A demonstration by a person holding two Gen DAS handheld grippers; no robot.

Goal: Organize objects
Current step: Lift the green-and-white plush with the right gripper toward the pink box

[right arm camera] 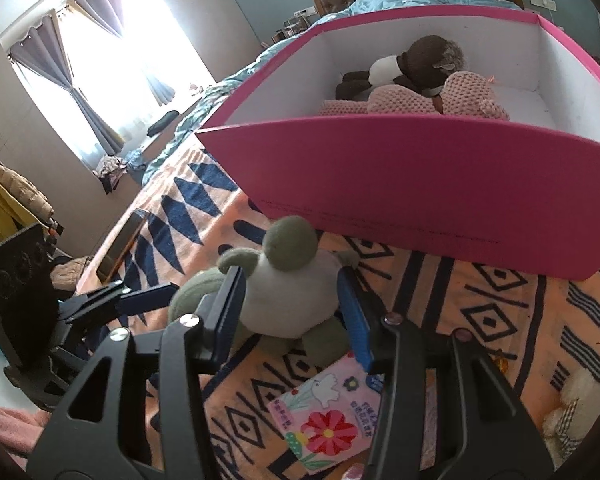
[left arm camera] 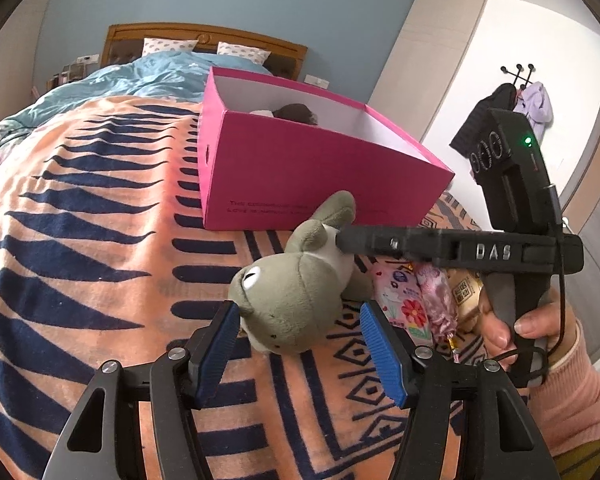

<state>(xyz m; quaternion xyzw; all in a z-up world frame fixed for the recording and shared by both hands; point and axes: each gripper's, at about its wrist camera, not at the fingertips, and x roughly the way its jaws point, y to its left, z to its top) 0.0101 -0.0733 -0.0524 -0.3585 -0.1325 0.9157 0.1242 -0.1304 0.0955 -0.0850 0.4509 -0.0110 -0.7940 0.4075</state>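
A grey-green plush toy [left arm camera: 296,300] with a white belly [right arm camera: 288,300] sits just in front of the pink box [left arm camera: 300,168] on the orange patterned blanket. My right gripper [right arm camera: 289,276] is shut on the toy's belly, one pad pressed against each side; in the left wrist view its tip [left arm camera: 342,238] reaches in from the right. My left gripper [left arm camera: 300,312] stands open around the toy's head: the left pad touches the snout, the right pad is apart from it. The box [right arm camera: 420,184] holds a brown plush [right arm camera: 428,60] and a pink knitted plush [right arm camera: 440,96].
A pink flowery packet [right arm camera: 324,420] and wrapped sweets [left arm camera: 440,300] lie under the right gripper. A cream plush [right arm camera: 576,408] lies at the far right. A phone [right arm camera: 124,240] rests by the bed's left edge. A person's hand [left arm camera: 508,320] grips the right tool.
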